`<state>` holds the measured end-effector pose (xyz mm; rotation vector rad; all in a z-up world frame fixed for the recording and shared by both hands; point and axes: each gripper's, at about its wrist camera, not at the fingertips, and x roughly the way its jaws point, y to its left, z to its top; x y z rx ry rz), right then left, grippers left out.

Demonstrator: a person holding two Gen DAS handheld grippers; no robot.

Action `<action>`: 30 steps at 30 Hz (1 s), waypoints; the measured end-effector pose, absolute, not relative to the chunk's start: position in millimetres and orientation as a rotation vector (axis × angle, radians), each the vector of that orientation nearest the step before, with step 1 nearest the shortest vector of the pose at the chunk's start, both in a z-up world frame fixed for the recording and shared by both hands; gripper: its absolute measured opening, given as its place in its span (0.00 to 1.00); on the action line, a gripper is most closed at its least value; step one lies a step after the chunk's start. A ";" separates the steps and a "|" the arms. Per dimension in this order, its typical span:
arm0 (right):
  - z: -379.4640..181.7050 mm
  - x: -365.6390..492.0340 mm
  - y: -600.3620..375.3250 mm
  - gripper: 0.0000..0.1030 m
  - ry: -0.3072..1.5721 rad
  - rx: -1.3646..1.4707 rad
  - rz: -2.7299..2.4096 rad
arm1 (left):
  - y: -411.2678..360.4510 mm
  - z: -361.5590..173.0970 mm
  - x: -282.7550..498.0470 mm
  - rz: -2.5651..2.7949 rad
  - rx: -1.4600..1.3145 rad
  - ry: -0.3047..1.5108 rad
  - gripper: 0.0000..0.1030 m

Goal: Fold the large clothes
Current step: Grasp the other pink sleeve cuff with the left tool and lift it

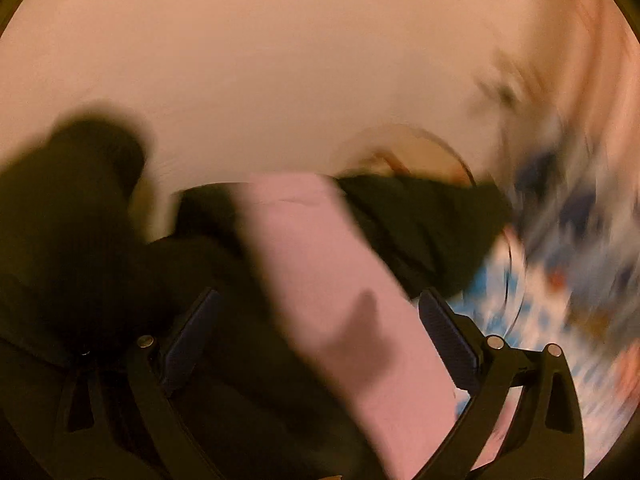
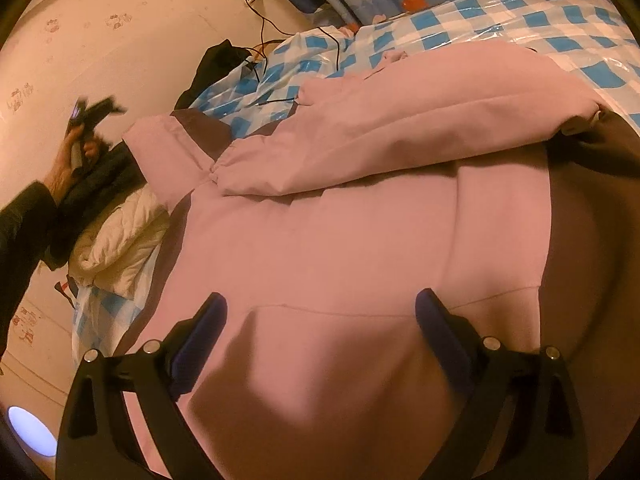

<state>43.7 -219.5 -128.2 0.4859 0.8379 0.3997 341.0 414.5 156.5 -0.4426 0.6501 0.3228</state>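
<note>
The blue-and-white checked plastic sheet over the bed [image 2: 500, 12] fills the right wrist view from twelve to three o'clock, and on it, spread across the centre, lies the large pale pink jacket with dark brown side panels [image 2: 320, 240], apparently back-up or front-down, I cannot tell which. One pink sleeve [image 2: 400, 128] is already folded across the body from about two o'clock toward nine, so by my judgement the fold is at an early to middle stage: the other sleeve and the lengthwise folds of the body look to be left. A cream quilted garment [image 2: 120, 236] lies bunched at nine o'clock beside the jacket, with dark clothing above it. The cream wall with small printed figures [image 2: 120, 20] rises at ten to eleven o'clock, bearing a socket with black cables trailing onto the bed. The right gripper [image 2: 320, 308] hovers over the jacket's lower body, fingers spread wide and holding nothing. The left gripper [image 1: 320, 308], in a heavily blurred view, is likewise spread, with pink fabric passing between its fingers but unclamped.
</note>
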 end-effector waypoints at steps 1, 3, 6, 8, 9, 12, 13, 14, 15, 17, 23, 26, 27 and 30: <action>-128.3 44.0 -218.3 0.89 0.837 0.478 0.397 | 437.0 155.1 331.5 0.317 -0.518 0.628 0.92; -129.3 43.5 -215.1 0.90 0.837 0.464 0.392 | 466.1 152.0 321.3 0.268 -0.642 0.609 0.92; -130.2 44.3 -208.6 0.91 0.839 0.428 0.380 | 471.8 148.4 324.3 0.208 -0.693 0.644 0.92; -130.9 44.0 -205.9 0.91 0.840 0.410 0.374 | 458.0 145.2 333.9 0.207 -0.661 0.673 0.93; -131.2 43.8 -205.3 0.91 0.839 0.407 0.373 | 447.7 143.5 340.5 0.206 -0.640 0.688 0.93; -131.2 43.2 -206.7 0.91 0.835 0.413 0.378 | 429.6 139.9 358.1 0.222 -0.605 0.713 0.93; -131.2 43.0 -207.1 0.91 0.835 0.415 0.380 | 425.6 138.0 365.1 0.244 -0.593 0.727 0.93; -131.3 42.7 -207.3 0.91 0.835 0.415 0.382 | 423.5 135.4 372.5 0.276 -0.586 0.742 0.93; -131.4 42.6 -207.5 0.91 0.835 0.413 0.383 | 423.5 134.2 379.5 0.293 -0.589 0.744 0.93; -131.2 42.5 -207.6 0.91 0.836 0.411 0.383 | 420.9 131.5 389.1 0.305 -0.601 0.736 0.93; -130.8 43.3 -206.2 0.91 0.837 0.407 0.379 | 396.6 118.4 408.3 0.332 -0.506 0.780 0.81; -130.6 43.2 -206.5 0.92 0.837 0.409 0.379 | 398.8 111.4 401.6 0.287 -0.601 0.777 0.24; -130.6 43.0 -206.3 0.92 0.837 0.409 0.379 | 397.3 112.9 397.7 0.269 -0.606 0.755 0.17; -130.5 43.3 -206.2 0.92 0.838 0.412 0.378 | 392.0 121.2 378.9 0.193 -0.658 0.669 0.13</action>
